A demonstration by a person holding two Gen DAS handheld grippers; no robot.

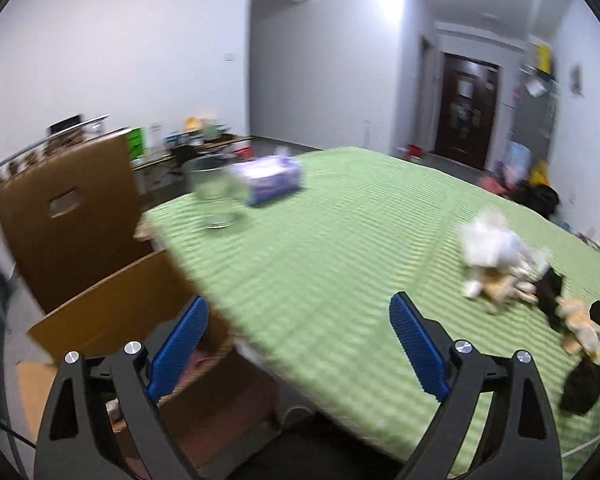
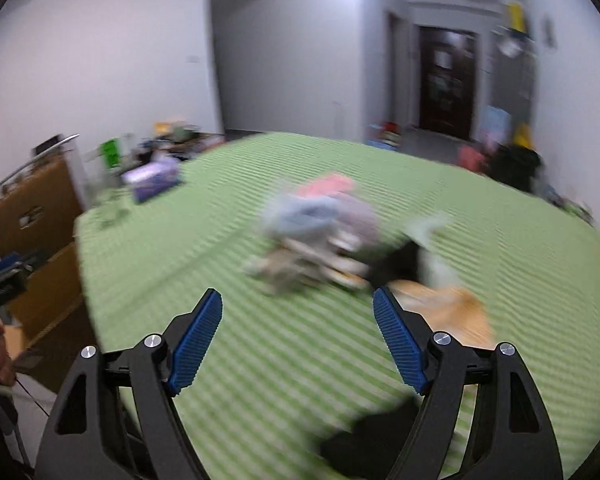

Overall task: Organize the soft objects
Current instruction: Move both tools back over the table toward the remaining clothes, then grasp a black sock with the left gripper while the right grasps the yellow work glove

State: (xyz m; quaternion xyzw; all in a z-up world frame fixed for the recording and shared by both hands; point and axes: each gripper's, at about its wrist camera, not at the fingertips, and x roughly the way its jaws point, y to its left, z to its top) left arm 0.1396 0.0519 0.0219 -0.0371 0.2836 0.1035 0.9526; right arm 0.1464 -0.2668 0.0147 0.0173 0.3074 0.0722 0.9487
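Observation:
A blurred heap of soft things (image 2: 320, 236), pale blue, pink, grey, white and tan, lies mid-table on the green cloth (image 2: 260, 360). A black piece (image 2: 364, 436) and an orange-tan piece (image 2: 452, 308) lie nearer. My right gripper (image 2: 298, 336) hangs open just short of the heap, with nothing between its blue pads. In the left wrist view the same heap (image 1: 496, 256) sits at the right, with black cloth (image 1: 580, 384) nearby. My left gripper (image 1: 296, 344) is open and empty over the table's near-left corner (image 1: 300, 300), above a cardboard box (image 1: 112, 312).
A glass jar (image 1: 216, 196) and a purple tissue box (image 1: 270, 178) stand at the table's far left. A brown wooden chair (image 1: 68, 216) is left of the table. Clutter lies on the floor along the far wall, and a dark door (image 1: 466, 112) is beyond.

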